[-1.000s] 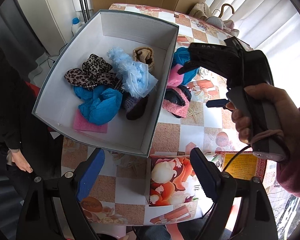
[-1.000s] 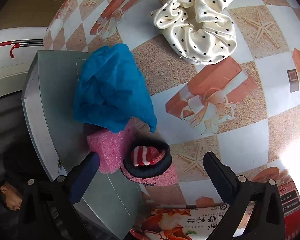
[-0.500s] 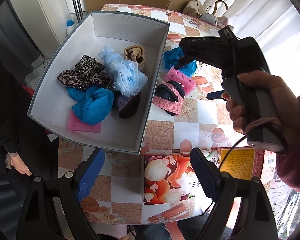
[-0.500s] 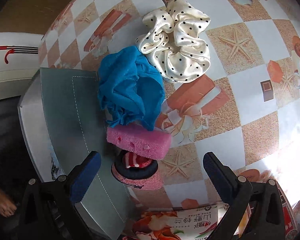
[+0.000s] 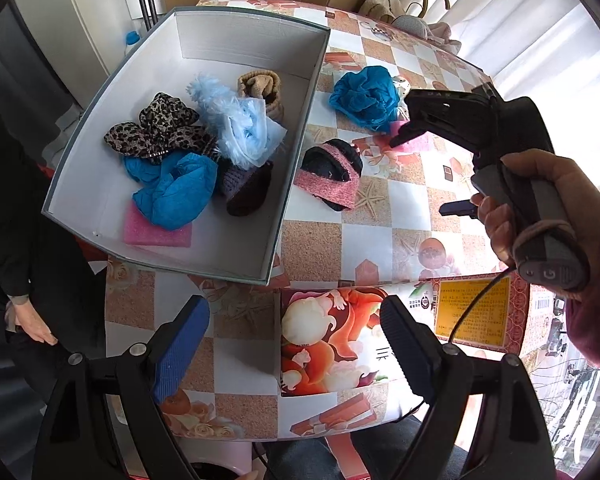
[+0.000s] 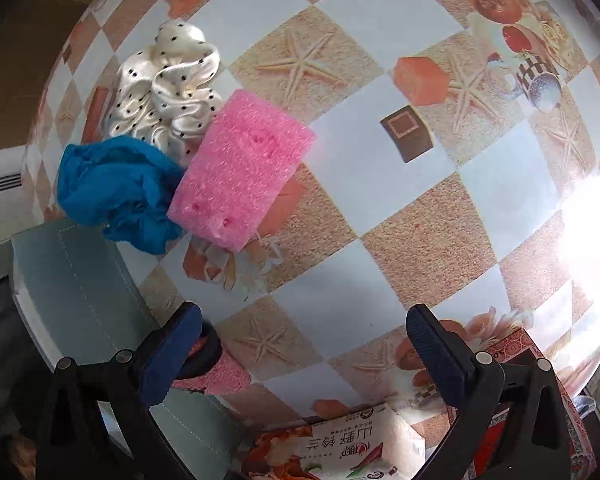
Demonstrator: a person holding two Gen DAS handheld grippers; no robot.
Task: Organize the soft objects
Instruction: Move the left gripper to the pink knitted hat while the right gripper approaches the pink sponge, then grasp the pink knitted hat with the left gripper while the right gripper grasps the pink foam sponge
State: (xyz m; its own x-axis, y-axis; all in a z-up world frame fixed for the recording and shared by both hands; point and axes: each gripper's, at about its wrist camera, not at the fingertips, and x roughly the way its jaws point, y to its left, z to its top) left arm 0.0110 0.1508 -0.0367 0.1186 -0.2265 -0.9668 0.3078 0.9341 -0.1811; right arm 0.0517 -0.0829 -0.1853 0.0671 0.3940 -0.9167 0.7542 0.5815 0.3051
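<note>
The likeliest slip, as I judge it, is a grab that takes two things at once: on the tabletop [image 6: 400,208] the pink foam block [image 6: 240,168] lies against the blue crumpled cloth [image 6: 116,188] at its 9 o'clock and touches the polka-dot satin scrunchie [image 6: 168,88] at its 11 o'clock, so tongs closing on the foam could snag either fabric and drag it along. Foam this light may also squash and spring out of a hard pinch, or tumble short of the grey box [image 5: 300,152], whose wall stands close by. A pink-and-black knitted slipper [image 5: 332,176] sits just outside that wall and could be knocked. The right tongs [image 6: 300,344] hover above bare tabletop with the fingers wide apart, nothing between them, the foam at their 11 o'clock. The left tongs [image 5: 292,336] are likewise spread wide and empty, over a printed carton [image 5: 328,344] at the near edge. Inside the box already lie a leopard-print scrunchie [image 5: 156,132], pale blue fluffy material [image 5: 236,124], another blue cloth [image 5: 176,188] and a second pink foam piece [image 5: 156,232].
</note>
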